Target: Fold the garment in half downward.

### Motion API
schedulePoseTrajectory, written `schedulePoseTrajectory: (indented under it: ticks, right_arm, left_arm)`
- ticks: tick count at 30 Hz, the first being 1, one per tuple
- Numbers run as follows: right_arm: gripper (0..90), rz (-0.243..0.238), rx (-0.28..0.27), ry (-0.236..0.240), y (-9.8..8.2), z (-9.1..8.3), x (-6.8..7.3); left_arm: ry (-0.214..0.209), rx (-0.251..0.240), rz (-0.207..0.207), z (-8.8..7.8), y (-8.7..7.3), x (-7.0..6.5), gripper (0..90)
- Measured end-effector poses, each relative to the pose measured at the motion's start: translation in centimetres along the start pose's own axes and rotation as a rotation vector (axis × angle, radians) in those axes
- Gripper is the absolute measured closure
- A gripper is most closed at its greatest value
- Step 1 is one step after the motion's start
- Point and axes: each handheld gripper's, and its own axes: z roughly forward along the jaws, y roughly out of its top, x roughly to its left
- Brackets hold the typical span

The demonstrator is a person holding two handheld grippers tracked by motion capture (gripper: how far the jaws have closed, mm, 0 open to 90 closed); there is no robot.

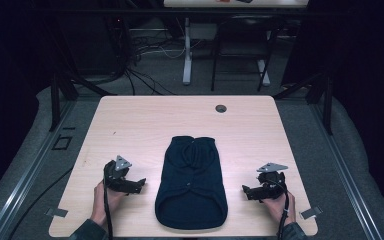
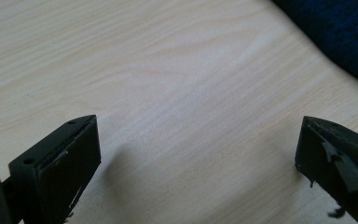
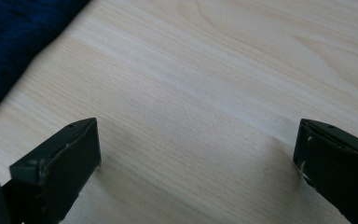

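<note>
A dark navy sleeveless garment point(image 1: 192, 182) lies flat on the middle of the light wooden table point(image 1: 145, 120), neck end away from me and hem toward the front edge. My left gripper point(image 1: 139, 185) rests on the table just left of it, pointing at its side, jaws wide open and empty. My right gripper point(image 1: 246, 190) sits to the garment's right, also open and empty, pointing at it. In the left gripper view point(image 2: 198, 154) the navy cloth point(image 2: 340, 32) fills the upper right corner. In the right gripper view point(image 3: 198, 154) the cloth point(image 3: 14, 42) fills the upper left corner.
A round cable hole point(image 1: 221, 108) sits near the table's far edge. Beyond the table stand a white desk leg point(image 1: 187, 50), black chair legs point(image 1: 240, 55) and loose cables point(image 1: 145, 50) on the grey floor. Black frame posts point(image 1: 55, 100) flank the table.
</note>
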Motion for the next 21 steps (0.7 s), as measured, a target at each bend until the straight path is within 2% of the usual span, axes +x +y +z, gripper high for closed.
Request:
schedulePoseTrajectory:
  ticks: [6, 12, 16, 21]
  right_arm:
    - [3.3, -0.043, 0.020, 0.025, 0.8, -0.1, 0.9]
    - [4.0, -0.071, -0.012, 0.030, 1.7, -0.4, 1.4]
    - [4.4, -0.087, -0.026, 0.056, 2.6, -0.5, 2.1]
    - [4.7, -0.086, -0.039, 0.086, 3.5, -0.5, 2.5]
  left_arm:
    - [-0.027, -0.013, 0.002, -0.2, 0.9, -0.1, 0.3]
    - [-0.031, -0.027, 0.023, -0.2, 1.9, -0.7, 1.0]
    - [-0.048, -0.039, 0.047, 0.0, 3.2, -1.4, 1.1]
    - [-0.059, -0.035, 0.054, 0.2, 3.8, -1.6, 1.1]
